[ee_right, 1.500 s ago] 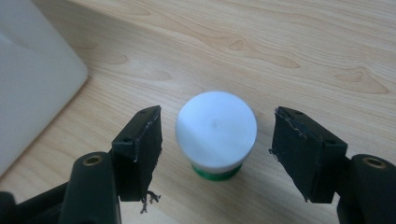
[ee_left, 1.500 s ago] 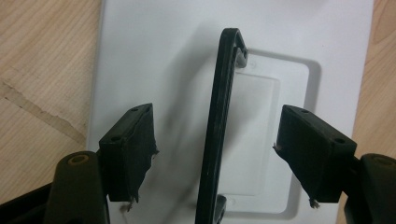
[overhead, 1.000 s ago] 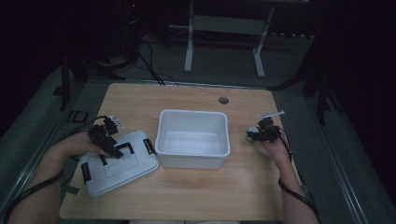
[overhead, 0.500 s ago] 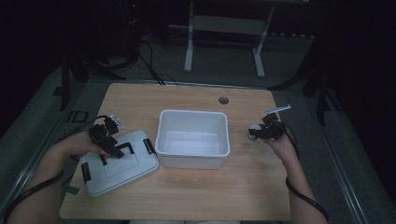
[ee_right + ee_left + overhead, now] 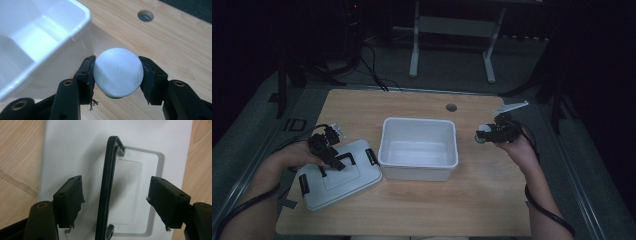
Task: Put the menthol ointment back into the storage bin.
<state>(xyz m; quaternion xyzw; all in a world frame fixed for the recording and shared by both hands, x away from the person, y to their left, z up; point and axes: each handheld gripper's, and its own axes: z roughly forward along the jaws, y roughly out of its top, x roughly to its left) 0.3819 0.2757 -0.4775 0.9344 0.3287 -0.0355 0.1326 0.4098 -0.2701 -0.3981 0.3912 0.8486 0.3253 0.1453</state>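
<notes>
Right gripper view shows the right claw (image 5: 116, 75) pinching a white ball (image 5: 117, 72) above the bench (image 5: 180, 47), just beside the white tub (image 5: 37, 37). Over on the white lid (image 5: 75, 150), the left claw (image 5: 115, 202) stands spread, its pads clear of the black handle (image 5: 107, 192) between them.

A dim lab or recording studio: beyond the fingers, a bare wooden desk (image 5: 422, 200) with a cable hole (image 5: 451, 107) stands on grey carpet, with loose black cables (image 5: 372, 75) and a metal stand's white legs (image 5: 414, 45) behind.
</notes>
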